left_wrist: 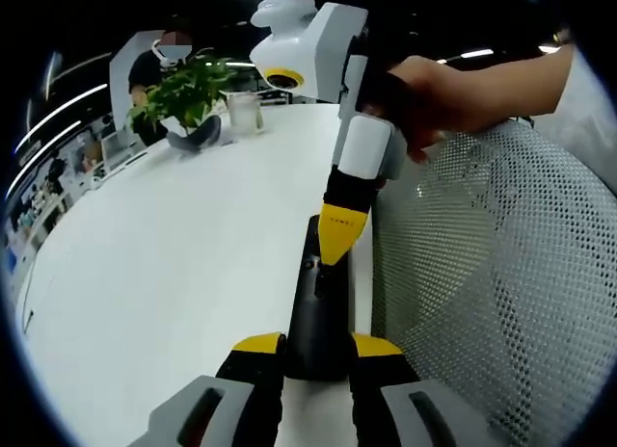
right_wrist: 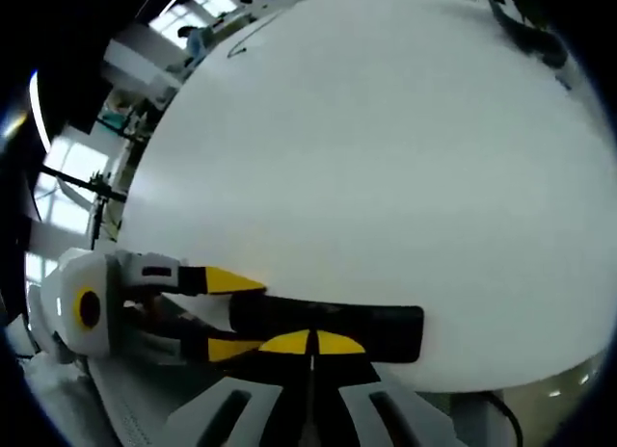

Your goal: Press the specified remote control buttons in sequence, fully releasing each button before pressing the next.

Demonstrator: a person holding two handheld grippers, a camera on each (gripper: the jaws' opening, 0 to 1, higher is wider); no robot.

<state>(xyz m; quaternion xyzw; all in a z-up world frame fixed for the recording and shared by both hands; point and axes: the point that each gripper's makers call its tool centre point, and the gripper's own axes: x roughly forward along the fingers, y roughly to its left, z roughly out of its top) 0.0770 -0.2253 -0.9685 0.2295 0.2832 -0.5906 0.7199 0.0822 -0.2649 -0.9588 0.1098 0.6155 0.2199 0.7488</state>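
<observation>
A: How did the jaws stand?
B: The left gripper [left_wrist: 318, 348] was clamped on the near end of the remote [left_wrist: 316, 307]. The right gripper [right_wrist: 310, 343] had its jaws together, tips on the remote's top.
A: And the remote?
B: Flat at the counter [left_wrist: 174, 264] edge, long axis running straight away from the left gripper, beside a mesh chair [left_wrist: 492, 274].

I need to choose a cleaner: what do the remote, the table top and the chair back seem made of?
Remote: probably matte black plastic, with no glare. Table top: smooth white, likely laminate, with a soft sheen. Chair back: pale woven mesh with visible holes.
</observation>
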